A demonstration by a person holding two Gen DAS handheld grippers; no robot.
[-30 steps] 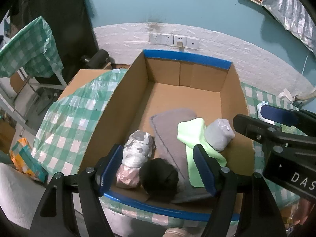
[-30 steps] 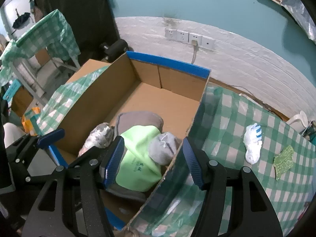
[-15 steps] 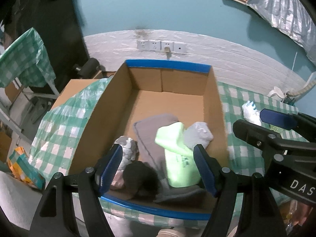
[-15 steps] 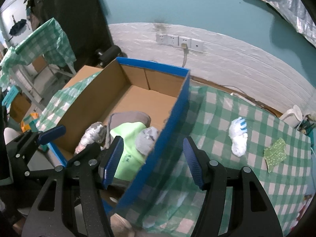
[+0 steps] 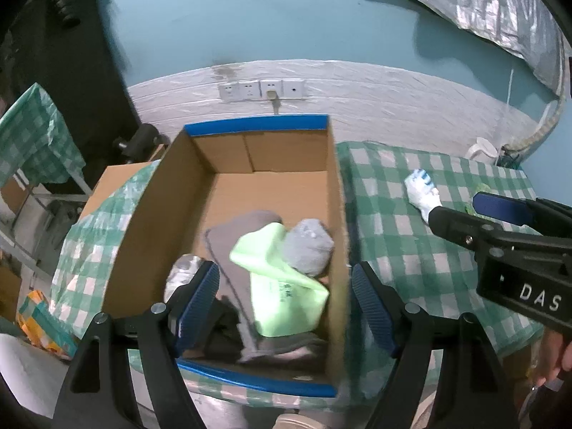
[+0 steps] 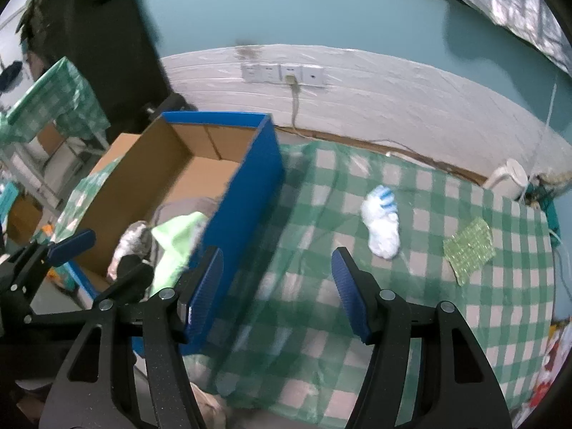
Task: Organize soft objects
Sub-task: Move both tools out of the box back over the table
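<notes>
A cardboard box (image 5: 257, 123) with blue-taped rims stands on the green checked tablecloth (image 6: 429, 286). In it lie a light green cloth (image 5: 282, 286), a grey rolled sock (image 5: 309, 246), a flat grey cloth (image 5: 228, 243), a grey-white patterned roll (image 5: 182, 271) and a black bundle (image 5: 221, 329). My left gripper (image 5: 284, 279) hovers above the box's near right part, its jaws opening with nothing gripped. My right gripper (image 6: 277, 264) hangs open over the tablecloth just right of the box's blue wall (image 6: 250, 186). A white and blue sock (image 6: 380, 221) and a green patterned cloth (image 6: 468, 246) lie on the table.
Wall sockets (image 6: 282, 73) with a cable sit behind the table. A white jug (image 6: 507, 178) stands at the far right corner. Another checked table (image 5: 28, 136) and a brown carton (image 5: 114, 182) are to the left. Colourful packets (image 5: 39, 318) lie low on the left.
Both grippers have moved to the right. The right one went from above the box's contents to above the tablecloth beside the box. The left one now frames the box's right wall.
</notes>
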